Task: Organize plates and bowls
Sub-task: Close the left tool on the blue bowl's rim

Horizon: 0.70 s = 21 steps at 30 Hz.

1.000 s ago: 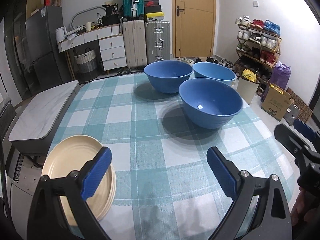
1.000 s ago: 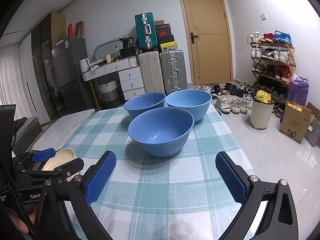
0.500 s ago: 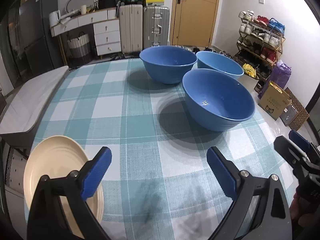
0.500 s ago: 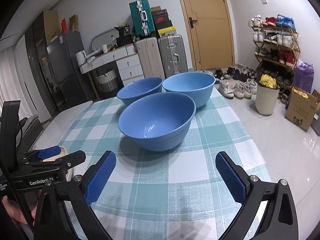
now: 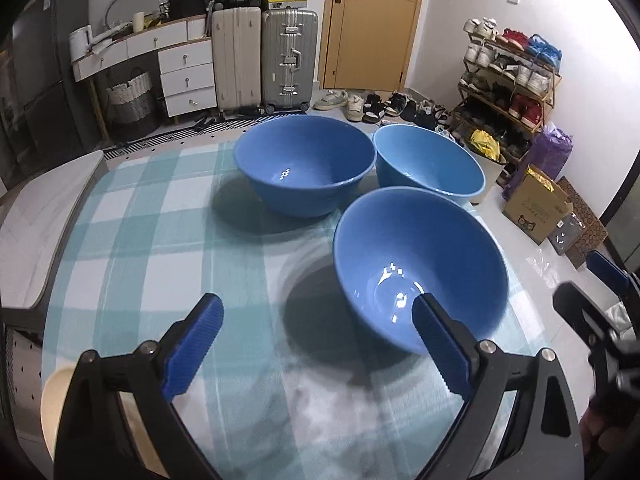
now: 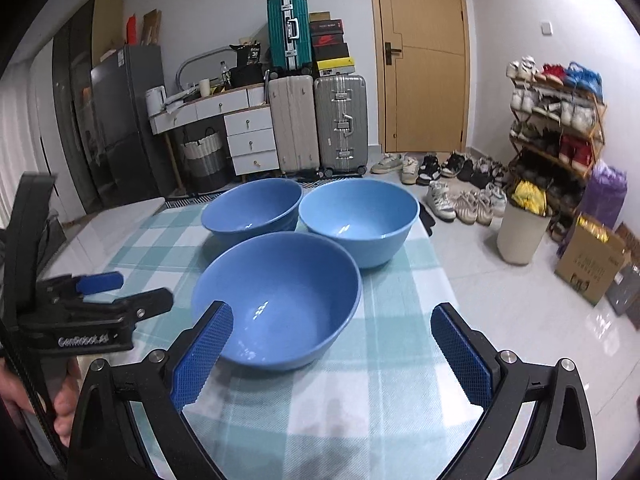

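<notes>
Three blue bowls stand on the checked tablecloth (image 5: 152,248): the nearest bowl (image 5: 420,276) (image 6: 276,300), a far-left bowl (image 5: 304,164) (image 6: 252,210) and a lighter far-right bowl (image 5: 428,168) (image 6: 358,220). A stack of cream plates (image 5: 50,412) shows at the lower left, mostly hidden behind my left gripper's frame. My left gripper (image 5: 316,344) is open and empty, just short of the nearest bowl. My right gripper (image 6: 332,356) is open and empty, its jaws either side of the nearest bowl's near rim.
A grey marble side table (image 5: 28,216) adjoins the table's left. Beyond the far edge are suitcases (image 6: 320,120), a drawer unit (image 6: 248,136) and a door (image 6: 424,56). A shoe rack (image 6: 556,120), bin (image 6: 520,236) and cardboard box (image 6: 592,268) stand on the floor at right.
Both grippers have moved forward toward the bowls. The plate stack has slid down to the left view's lower left corner. The nearest bowl now sits between the right gripper's jaws.
</notes>
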{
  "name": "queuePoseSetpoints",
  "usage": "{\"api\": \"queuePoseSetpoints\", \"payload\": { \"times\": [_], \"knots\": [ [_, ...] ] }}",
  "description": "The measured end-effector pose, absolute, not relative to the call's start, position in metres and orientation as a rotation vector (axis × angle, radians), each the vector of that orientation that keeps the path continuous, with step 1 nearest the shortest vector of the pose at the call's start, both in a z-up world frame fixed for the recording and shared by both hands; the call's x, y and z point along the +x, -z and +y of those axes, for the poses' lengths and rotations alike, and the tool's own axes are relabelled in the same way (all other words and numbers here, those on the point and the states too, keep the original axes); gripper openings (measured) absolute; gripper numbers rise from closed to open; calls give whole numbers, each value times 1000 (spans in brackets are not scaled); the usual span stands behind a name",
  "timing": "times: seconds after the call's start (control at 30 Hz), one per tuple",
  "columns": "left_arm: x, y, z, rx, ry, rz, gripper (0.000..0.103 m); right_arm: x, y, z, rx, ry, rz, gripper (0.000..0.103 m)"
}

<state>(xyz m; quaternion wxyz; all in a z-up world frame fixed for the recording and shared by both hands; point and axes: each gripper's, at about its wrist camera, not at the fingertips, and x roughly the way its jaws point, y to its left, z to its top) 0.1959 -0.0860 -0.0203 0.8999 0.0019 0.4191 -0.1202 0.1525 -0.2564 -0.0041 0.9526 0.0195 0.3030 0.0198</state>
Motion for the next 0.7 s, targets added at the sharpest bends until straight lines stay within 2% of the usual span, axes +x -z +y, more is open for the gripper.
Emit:
{"api": "queuePoseSetpoints", "payload": {
  "times": [0.17, 0.27, 0.4, 0.47, 0.57, 0.7],
  "knots": [
    [226, 31, -101, -6, 270, 969, 95, 166, 1, -266, 92, -56, 623, 101],
    [236, 39, -106, -23, 274, 1012, 86, 176, -3, -285, 205, -93, 645, 101],
    [242, 45, -110, -25, 285, 1027, 83, 179, -19, -307, 327, -140, 622, 101],
    [246, 50, -109, -49, 297, 1055, 61, 177, -32, -315, 410, -215, 583, 101],
    [254, 58, -109, -66, 288, 1091, 52, 179, -52, -317, 384, -239, 550, 101],
    [256, 62, -111, -79, 297, 1111, 42, 203, -56, -311, 278, -203, 632, 101]
  ]
}}
